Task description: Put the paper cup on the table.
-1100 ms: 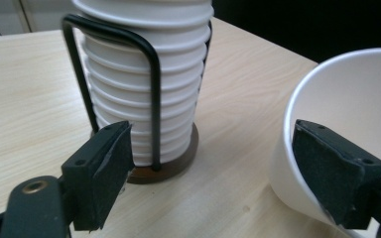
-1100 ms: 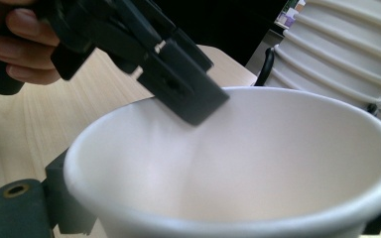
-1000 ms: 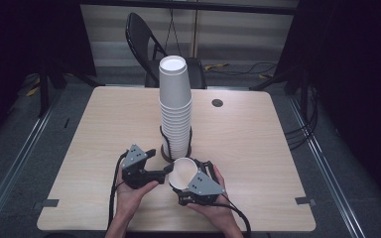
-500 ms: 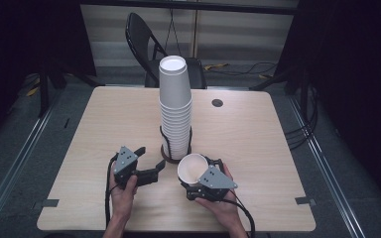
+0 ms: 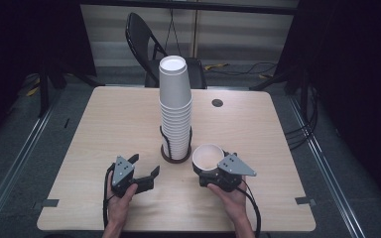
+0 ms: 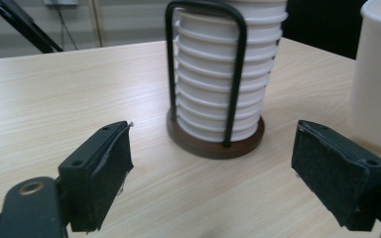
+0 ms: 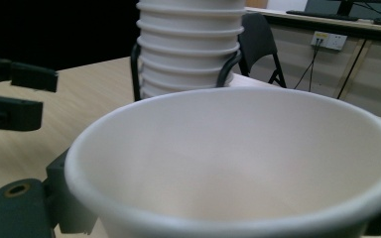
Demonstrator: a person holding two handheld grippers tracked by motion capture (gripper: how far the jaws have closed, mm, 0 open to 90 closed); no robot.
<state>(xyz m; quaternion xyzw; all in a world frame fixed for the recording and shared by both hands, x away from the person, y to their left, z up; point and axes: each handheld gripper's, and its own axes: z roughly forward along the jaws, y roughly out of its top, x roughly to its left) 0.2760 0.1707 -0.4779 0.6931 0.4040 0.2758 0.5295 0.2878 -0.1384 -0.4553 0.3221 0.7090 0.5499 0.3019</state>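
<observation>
My right tool point(image 5: 212, 174) is clamped on a single white paper cup point(image 5: 207, 157), mouth up, w/ the jaws on either side of its lower wall. In the right gripper view the cup's open rim point(image 7: 238, 163) fills most of what I see, so I can't tell exactly how high on the wall the pads sit; prob. low, near the base. The cup is held just right of the stack, slightly toward me, over the pale wood-grain counter point(image 5: 104, 124), and whether it touches the counter I can't say.

My left tool point(image 5: 146, 176) has its jaws wide apart, nothing between them, and points toward the stack from the left. In its own view the black pads point(image 6: 110, 163) frame the holder's base.

Next out: the tall stack of nested white paper cups point(image 5: 174, 106), standing upright in a black wire holder on a round dark-brown base point(image 5: 174, 154), mid-counter. A black folding chair point(image 5: 144, 39) sits beyond the far edge.

Handling, my read: the cup is v. light, thin-walled, easy to crush or ovalise. The rolled rim and the bottom are the stiff parts, so I'd grip lightly near either, not mid-wall. The paper surface looks matte, so decent friction against the pads. The nested cups may stick together; the free tool could steady the stack.
</observation>
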